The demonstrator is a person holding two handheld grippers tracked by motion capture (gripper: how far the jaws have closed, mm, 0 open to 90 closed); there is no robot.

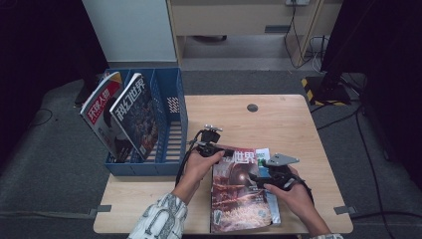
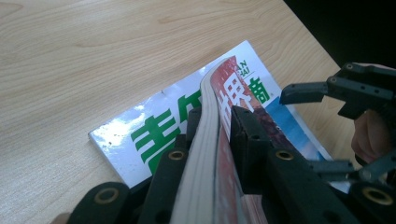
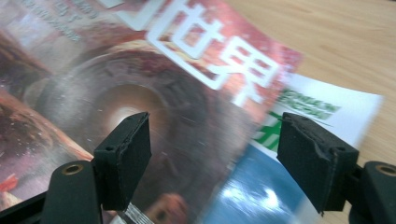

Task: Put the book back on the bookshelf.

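Magazines lie stacked on the wooden counter [image 1: 288, 124] near its front edge: a red-covered magazine [image 1: 239, 199] with large white characters rests on top of a second magazine [image 1: 262, 154] with a white and blue cover and green characters, which shows from under its far right side. The left tool [image 1: 225, 154] is closed on the top left corner of the red-covered magazine; in the left gripper view its two black jaws press the bent spine and pages [image 2: 205, 140] between them, and this corner is raised off the lower magazine [image 2: 154, 135]. The right tool [image 1: 260, 178] stands open above the red cover, its jaws apart in the right gripper view with the cover [image 3: 140, 74] and the lower magazine [image 3: 322, 107] seen between them; whether the jaws touch the paper is not clear. At the left side of the counter a blue file rack [image 1: 174, 114] holds two more magazines [image 1: 119, 117], both leaning to the left
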